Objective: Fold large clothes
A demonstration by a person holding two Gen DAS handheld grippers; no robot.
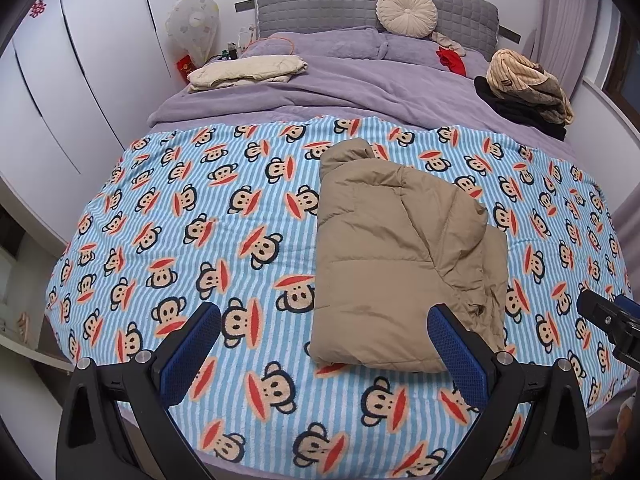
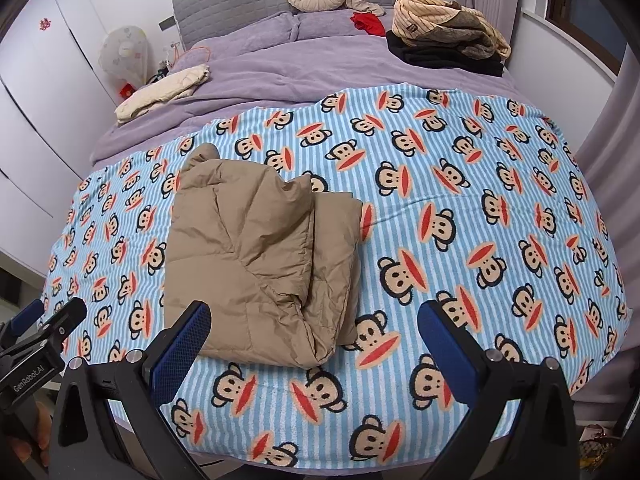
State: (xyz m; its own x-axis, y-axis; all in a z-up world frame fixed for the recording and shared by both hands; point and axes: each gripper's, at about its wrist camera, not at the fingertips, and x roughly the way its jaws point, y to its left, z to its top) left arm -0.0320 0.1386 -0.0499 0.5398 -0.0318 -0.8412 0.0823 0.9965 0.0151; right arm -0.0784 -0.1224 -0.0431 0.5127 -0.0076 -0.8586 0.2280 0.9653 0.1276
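A tan padded jacket (image 1: pixel 394 258) lies folded into a thick bundle on the blue striped monkey-print blanket (image 1: pixel 224 216). In the right wrist view the same jacket (image 2: pixel 256 264) sits left of centre on the blanket (image 2: pixel 460 184). My left gripper (image 1: pixel 324 320) is open above the blanket's near edge, its right finger over the jacket's near corner and nothing between the fingers. My right gripper (image 2: pixel 314 322) is open too, its left finger over the jacket's near edge. Each gripper shows at the edge of the other's view: the right gripper (image 1: pixel 610 322) and the left gripper (image 2: pixel 44 332).
A purple duvet (image 1: pixel 320 84) covers the far half of the bed. On it lie a folded cream garment (image 1: pixel 248 70), a pile of beige and black clothes (image 1: pixel 524 88), a red item (image 1: pixel 452 60) and a round cushion (image 1: pixel 406 12). White wardrobes (image 1: pixel 72 80) stand to the left.
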